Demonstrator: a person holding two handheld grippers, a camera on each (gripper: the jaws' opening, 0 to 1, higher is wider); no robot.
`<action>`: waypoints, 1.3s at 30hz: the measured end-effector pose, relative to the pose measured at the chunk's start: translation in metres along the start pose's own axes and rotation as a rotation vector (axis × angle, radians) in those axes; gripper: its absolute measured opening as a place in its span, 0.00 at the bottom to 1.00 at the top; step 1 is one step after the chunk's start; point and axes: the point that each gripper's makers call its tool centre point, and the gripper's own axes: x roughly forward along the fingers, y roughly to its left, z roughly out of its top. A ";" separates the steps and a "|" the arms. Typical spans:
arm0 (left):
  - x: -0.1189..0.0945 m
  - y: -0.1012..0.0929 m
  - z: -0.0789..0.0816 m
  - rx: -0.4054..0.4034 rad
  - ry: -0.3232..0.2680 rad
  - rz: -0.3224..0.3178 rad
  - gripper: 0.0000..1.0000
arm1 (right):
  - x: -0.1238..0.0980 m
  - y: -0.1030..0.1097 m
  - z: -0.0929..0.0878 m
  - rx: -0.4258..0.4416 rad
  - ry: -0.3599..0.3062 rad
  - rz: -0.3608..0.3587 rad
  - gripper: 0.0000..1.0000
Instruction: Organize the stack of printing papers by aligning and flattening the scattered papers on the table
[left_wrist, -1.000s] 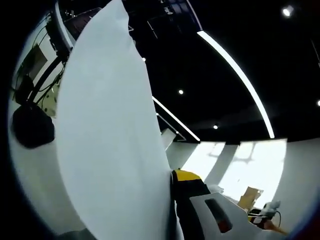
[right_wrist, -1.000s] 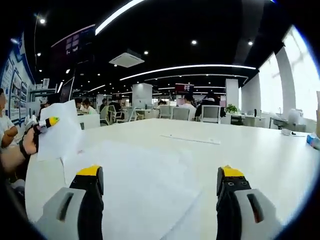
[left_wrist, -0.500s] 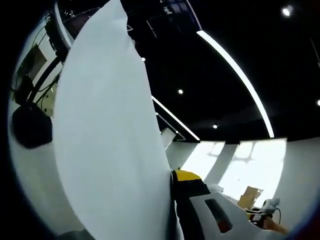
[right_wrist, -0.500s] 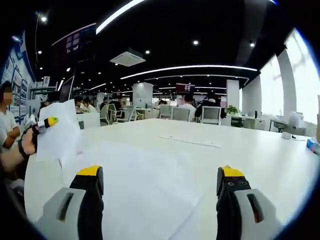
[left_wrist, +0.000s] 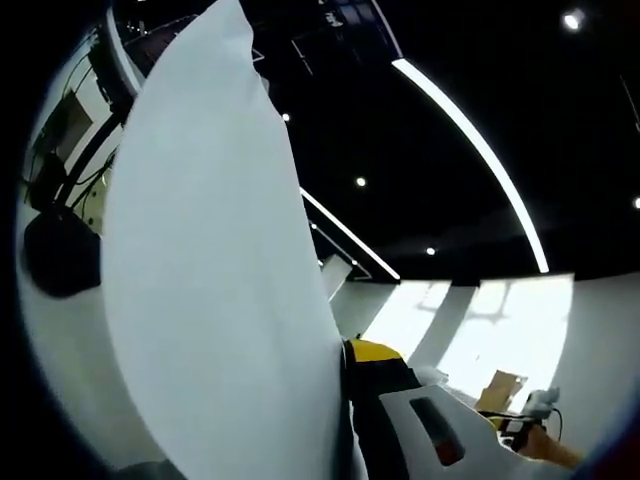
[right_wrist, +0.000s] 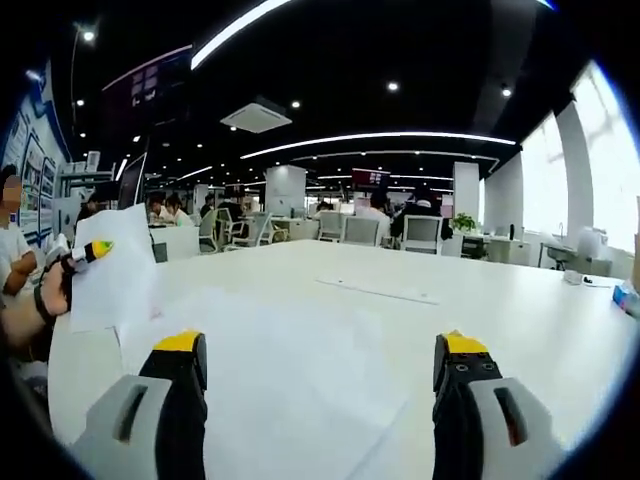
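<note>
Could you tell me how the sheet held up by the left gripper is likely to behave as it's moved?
The paper sheet bows while pinched by the left gripper, so it is probably floppy, light, and apt to flutter or crease.

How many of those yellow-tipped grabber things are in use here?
2. The right hand-held gripper hangs open above papers on the table. The left hand-held gripper holds up a sheet at the table's left edge.

Readable text: none in either view.
Wall posters (right_wrist: 22, 165): print perhaps present, too blurred to read.
Far sign (right_wrist: 368, 177): illegible.
</note>
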 end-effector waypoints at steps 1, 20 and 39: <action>0.000 0.000 0.000 0.000 0.001 0.000 0.07 | 0.001 -0.001 0.001 0.000 0.000 0.000 0.89; 0.000 0.000 0.000 0.002 0.000 -0.002 0.07 | 0.020 -0.019 0.004 0.019 0.007 -0.008 0.89; 0.000 -0.001 0.000 0.006 0.000 -0.003 0.07 | 0.026 -0.037 -0.027 0.052 0.046 -0.022 0.87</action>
